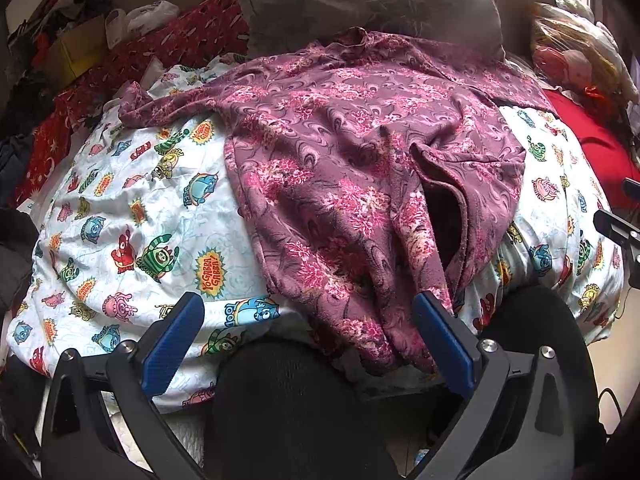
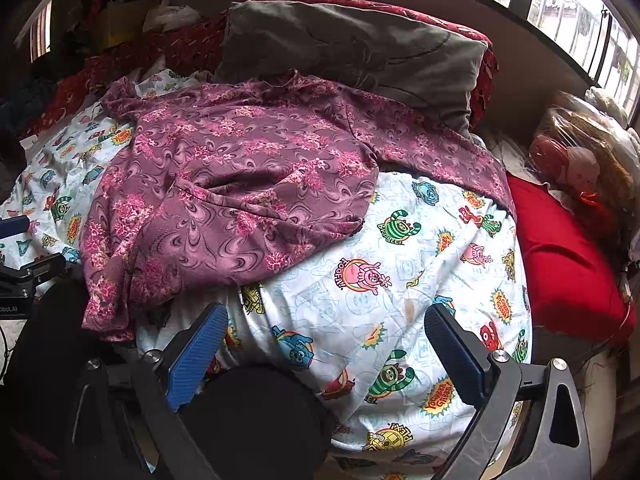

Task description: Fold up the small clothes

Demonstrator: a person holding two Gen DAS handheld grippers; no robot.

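We are holding both tools over a bed covered with a white cartoon-print cotton sheet (image 1: 120,208), and the thing to fold, a maroon floral-print soft fabric garment (image 1: 340,168), is lying rumpled across the sheet's middle, its top end touching a grey rectangular pillow (image 1: 368,4) and its lower hem hanging over the near edge of the bed. Our left gripper (image 1: 308,344) is standing with its blue-padded fingers (image 1: 172,344) spread apart and nothing between them; the right-hand pad is sitting just beside the hanging hem, where an open fold is gaping dark. Our right gripper (image 2: 328,352) is likewise standing wide and empty, over bare sheet just beside the garment's right edge. We are judging the fold as not yet begun. The risks we are seeing: the cloth is bunched in layers, so a pinch at the hem could catch only one layer, or take the sheet with it; the overhanging part could slide off the bed; and wrinkles could get folded in unless we are flattening first.
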